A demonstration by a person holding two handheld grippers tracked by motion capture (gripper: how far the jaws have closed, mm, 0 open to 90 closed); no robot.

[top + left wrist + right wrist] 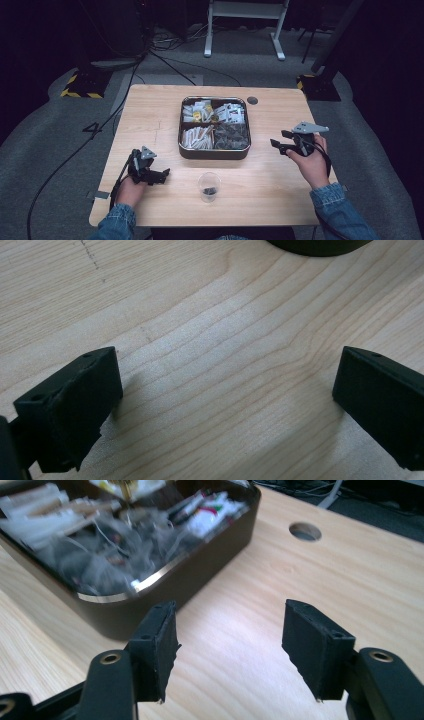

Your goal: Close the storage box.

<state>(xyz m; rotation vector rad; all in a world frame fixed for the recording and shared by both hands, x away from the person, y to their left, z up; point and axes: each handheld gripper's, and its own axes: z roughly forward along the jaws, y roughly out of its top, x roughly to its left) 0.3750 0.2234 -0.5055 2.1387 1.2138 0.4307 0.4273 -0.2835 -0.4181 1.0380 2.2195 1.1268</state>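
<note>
While your right tool [280, 144] hangs wide and empty, aim at the tray [214, 152].
Approach its packets squarely; left tool [161, 175] rests wide on the counter [150, 105].

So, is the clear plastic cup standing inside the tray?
No, the clear plastic cup stands on the bare table, apart from the tray and nearer the person.

The dark four-compartment tin [215, 152] sits mid-table, open, packed with what look like wrapped sachets.
</note>
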